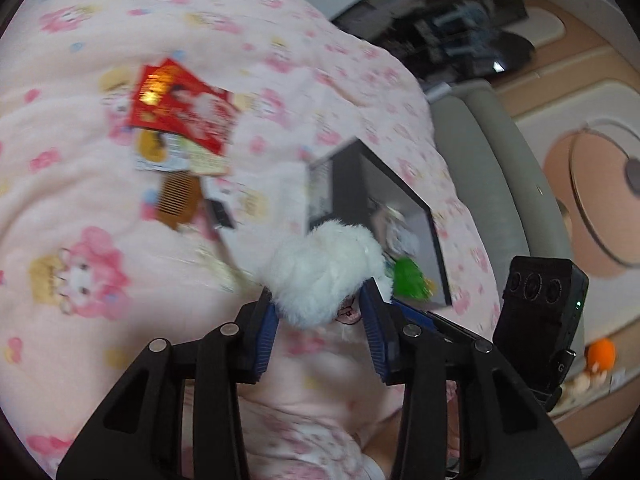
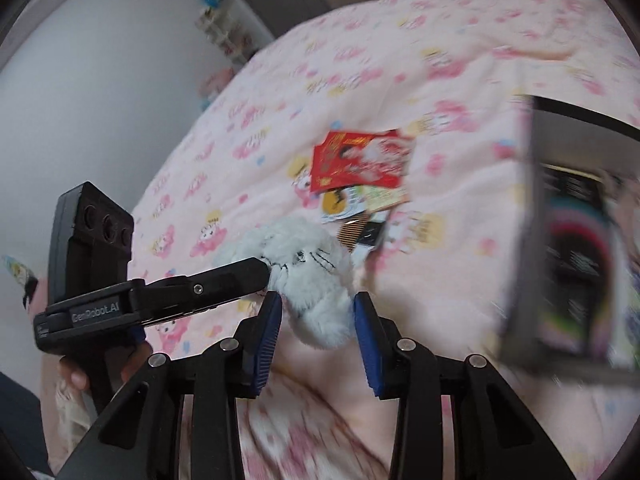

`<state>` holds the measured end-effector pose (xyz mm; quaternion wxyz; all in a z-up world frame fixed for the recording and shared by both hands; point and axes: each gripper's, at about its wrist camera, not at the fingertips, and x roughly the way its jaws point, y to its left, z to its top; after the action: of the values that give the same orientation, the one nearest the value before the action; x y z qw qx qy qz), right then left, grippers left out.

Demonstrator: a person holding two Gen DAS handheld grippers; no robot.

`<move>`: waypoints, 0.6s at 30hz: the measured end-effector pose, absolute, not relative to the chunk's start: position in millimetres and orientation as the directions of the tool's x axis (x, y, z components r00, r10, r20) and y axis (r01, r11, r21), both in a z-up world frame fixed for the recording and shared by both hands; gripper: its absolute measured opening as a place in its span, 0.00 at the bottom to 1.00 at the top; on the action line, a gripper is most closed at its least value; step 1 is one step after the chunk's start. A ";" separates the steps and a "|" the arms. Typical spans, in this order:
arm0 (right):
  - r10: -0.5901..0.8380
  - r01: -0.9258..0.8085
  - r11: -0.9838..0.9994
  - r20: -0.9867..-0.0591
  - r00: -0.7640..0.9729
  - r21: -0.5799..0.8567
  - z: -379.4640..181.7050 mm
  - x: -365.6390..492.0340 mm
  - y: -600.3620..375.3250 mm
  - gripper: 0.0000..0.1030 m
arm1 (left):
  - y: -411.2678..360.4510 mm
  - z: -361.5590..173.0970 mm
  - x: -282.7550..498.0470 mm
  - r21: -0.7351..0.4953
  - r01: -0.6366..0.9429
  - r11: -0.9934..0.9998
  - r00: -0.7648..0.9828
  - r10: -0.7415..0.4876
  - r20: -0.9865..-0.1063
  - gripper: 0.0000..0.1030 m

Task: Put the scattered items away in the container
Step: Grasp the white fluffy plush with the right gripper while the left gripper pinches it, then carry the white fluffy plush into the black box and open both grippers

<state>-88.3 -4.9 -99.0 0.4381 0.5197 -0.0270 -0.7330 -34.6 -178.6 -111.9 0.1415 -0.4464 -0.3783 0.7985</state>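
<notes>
A white fluffy plush toy (image 1: 324, 272) sits between the blue pads of my left gripper (image 1: 320, 312), which is shut on it. In the right wrist view the same plush toy (image 2: 308, 276) shows its whiskered face, with the left gripper's finger (image 2: 224, 280) pressed on its left side. My right gripper (image 2: 318, 320) has its jaws around the toy's lower end and grips it too. A black open box (image 1: 380, 216) stands just beyond the toy; it also shows at the right of the right wrist view (image 2: 568, 248). Red packets (image 1: 180, 104), a brown comb (image 1: 176, 200) and small cards lie scattered on the pink blanket.
The pink cartoon-print blanket (image 1: 80, 160) covers the bed. A grey bed edge (image 1: 480, 160) and the floor with an orange object (image 1: 600, 354) lie to the right. A white wall (image 2: 100, 100) stands left of the bed. The box holds colourful items (image 1: 408, 276).
</notes>
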 end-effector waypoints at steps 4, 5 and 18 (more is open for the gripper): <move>-0.656 0.576 -0.668 -0.739 -0.157 0.471 -88.0 -79.3 51.2 0.32 | -123.8 -90.7 -32.9 -0.722 0.028 -0.691 -0.523 0.606 -0.600 0.37; -0.649 0.568 -0.683 -0.739 -0.182 0.459 -84.1 -77.0 66.6 0.32 | -113.4 -87.4 -33.4 -0.719 0.016 -0.694 -0.515 0.611 -0.601 0.37; -0.657 0.493 -0.732 -0.680 -0.326 0.471 -47.4 -109.5 176.6 0.32 | 19.8 -27.4 -100.6 -0.647 -0.182 -0.740 -0.432 0.651 -0.623 0.37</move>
<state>-109.5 176.6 -47.4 0.3549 0.4592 -0.0893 -0.8094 -100.6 19.8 -27.4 0.2577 -0.4662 -0.2520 0.8079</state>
